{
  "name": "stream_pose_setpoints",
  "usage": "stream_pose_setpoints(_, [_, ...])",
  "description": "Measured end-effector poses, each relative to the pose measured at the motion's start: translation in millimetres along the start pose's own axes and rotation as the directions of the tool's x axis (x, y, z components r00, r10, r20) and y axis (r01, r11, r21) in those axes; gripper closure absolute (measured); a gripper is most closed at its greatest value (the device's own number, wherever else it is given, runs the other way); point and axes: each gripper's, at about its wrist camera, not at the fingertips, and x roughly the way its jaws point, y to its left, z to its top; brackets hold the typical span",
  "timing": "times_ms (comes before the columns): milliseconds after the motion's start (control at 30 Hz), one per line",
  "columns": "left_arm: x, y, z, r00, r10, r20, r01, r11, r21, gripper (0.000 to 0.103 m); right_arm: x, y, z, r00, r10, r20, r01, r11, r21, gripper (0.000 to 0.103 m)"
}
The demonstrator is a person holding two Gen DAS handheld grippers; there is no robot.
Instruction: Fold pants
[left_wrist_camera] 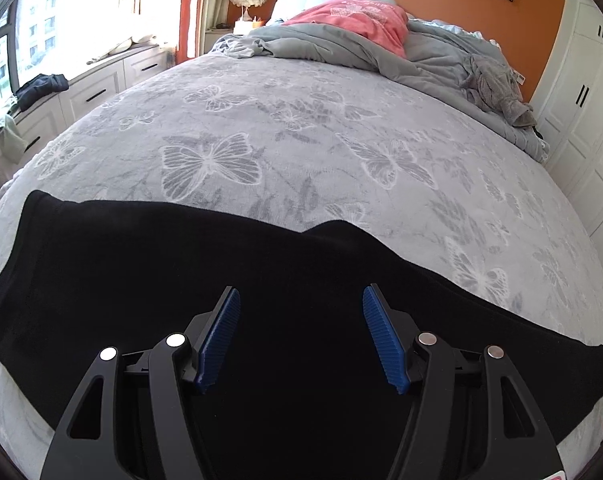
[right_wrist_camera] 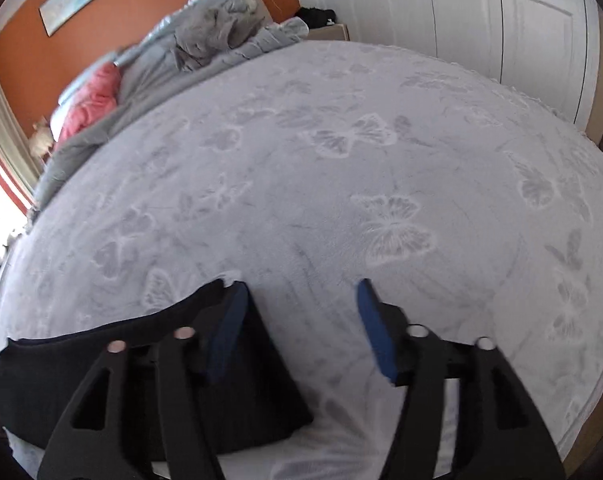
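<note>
Black pants (left_wrist_camera: 149,264) lie flat across the near part of a bed with a grey butterfly-print cover (left_wrist_camera: 301,128). My left gripper (left_wrist_camera: 301,296) is open and empty, hovering over the middle of the pants. In the right wrist view one end of the pants (right_wrist_camera: 101,360) lies at lower left. My right gripper (right_wrist_camera: 299,292) is open and empty, its left finger (right_wrist_camera: 229,320) over the edge of the pants end and its right finger over bare cover. This view is blurred.
A rumpled grey duvet (left_wrist_camera: 441,60) and a pink pillow (left_wrist_camera: 361,20) lie at the head of the bed. White wardrobe doors (right_wrist_camera: 481,12) stand on the right, low white drawers (left_wrist_camera: 97,88) under the window on the left.
</note>
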Motion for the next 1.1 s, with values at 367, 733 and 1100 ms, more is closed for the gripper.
stream_pose_setpoints(367, [-20.5,-45.4,-35.9,0.998,-0.055,0.020,0.049,0.977,0.206,0.041,-40.2,63.4,-75.8,0.999,0.040,-0.030,-0.042,0.995,-0.089,0.037])
stream_pose_setpoints(733, [-31.6,-57.3,-55.6,0.998,-0.063,-0.026,0.068,0.955,0.290,0.027,-30.9,34.6,-105.6,0.997,0.018,-0.075,-0.001,0.978,0.210,0.019])
stream_pose_setpoints(1100, [-21.3,-28.1,-53.8,0.989,-0.085,-0.124,0.104,0.982,0.158,0.027,14.5,5.6,-81.2,0.990,0.143,-0.012,-0.126,0.905,0.406,0.018])
